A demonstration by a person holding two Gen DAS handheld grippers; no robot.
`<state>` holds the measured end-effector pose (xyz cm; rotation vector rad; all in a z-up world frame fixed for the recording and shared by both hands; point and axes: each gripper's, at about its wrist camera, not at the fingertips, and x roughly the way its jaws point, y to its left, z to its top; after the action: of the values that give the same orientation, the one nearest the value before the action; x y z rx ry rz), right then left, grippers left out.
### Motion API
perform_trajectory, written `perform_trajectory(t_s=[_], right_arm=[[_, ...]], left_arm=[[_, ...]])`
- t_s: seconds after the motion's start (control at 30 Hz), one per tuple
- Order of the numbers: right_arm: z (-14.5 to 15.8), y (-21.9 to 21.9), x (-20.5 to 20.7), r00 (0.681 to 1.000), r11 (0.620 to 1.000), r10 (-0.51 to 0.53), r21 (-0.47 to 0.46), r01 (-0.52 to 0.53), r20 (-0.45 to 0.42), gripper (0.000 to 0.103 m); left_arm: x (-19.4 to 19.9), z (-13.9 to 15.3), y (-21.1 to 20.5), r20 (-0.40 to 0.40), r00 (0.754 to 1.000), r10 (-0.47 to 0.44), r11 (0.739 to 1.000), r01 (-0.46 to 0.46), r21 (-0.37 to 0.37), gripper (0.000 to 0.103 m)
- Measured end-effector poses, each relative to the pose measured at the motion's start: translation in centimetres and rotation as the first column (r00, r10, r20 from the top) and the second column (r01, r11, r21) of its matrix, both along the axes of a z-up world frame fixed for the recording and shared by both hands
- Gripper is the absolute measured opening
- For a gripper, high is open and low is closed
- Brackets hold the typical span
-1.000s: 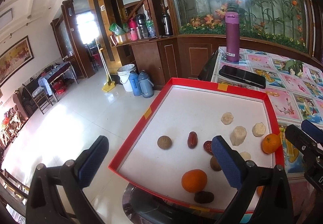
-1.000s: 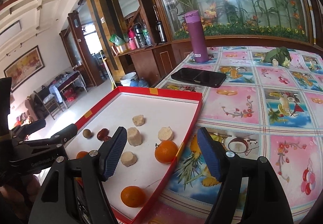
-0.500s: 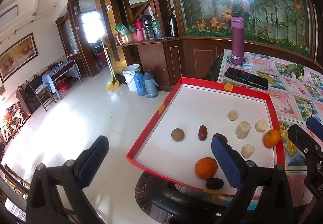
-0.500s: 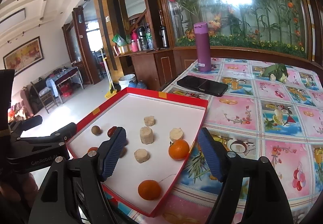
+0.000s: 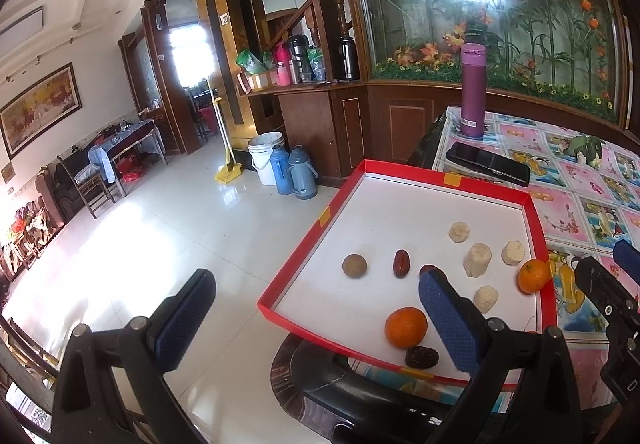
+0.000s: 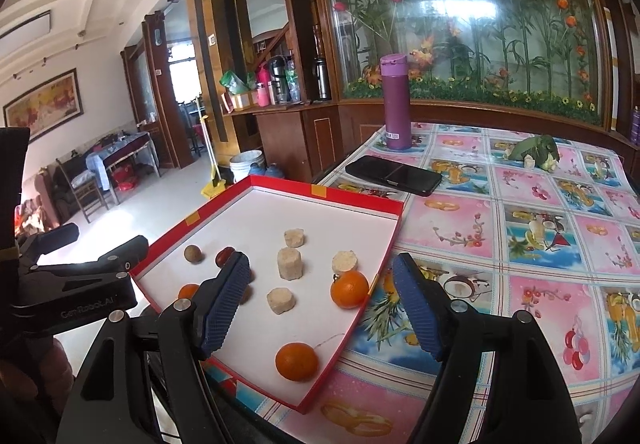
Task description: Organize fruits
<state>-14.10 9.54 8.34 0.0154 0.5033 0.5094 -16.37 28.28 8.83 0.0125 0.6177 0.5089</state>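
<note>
A red-rimmed white tray lies on the table's left end. It holds oranges, several pale peeled chunks, red and dark dates and a brown round fruit. My left gripper is open and empty, held back from the tray's near-left corner. My right gripper is open and empty, above the tray's near-right edge.
A purple flask and a black phone sit on the flowered tablecloth behind the tray. A green vegetable lies far right. A dark chair back is below the tray. Tiled floor lies left.
Both grippers have drawn back and up from the tray, so more of it shows. Both stay open. The fruits have not moved.
</note>
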Motion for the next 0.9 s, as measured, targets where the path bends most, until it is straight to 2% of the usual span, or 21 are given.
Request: perform_trajectory(t_s=[0.9], right_arm=[[0.17, 0.84, 0.34, 1.000, 1.000, 0.006, 0.001, -0.006, -0.030, 0.074]], left_arm=[[-0.62, -0.11, 0.12, -0.001, 0.999, 0.042, 0.999, -0.042, -0.008, 0.103]])
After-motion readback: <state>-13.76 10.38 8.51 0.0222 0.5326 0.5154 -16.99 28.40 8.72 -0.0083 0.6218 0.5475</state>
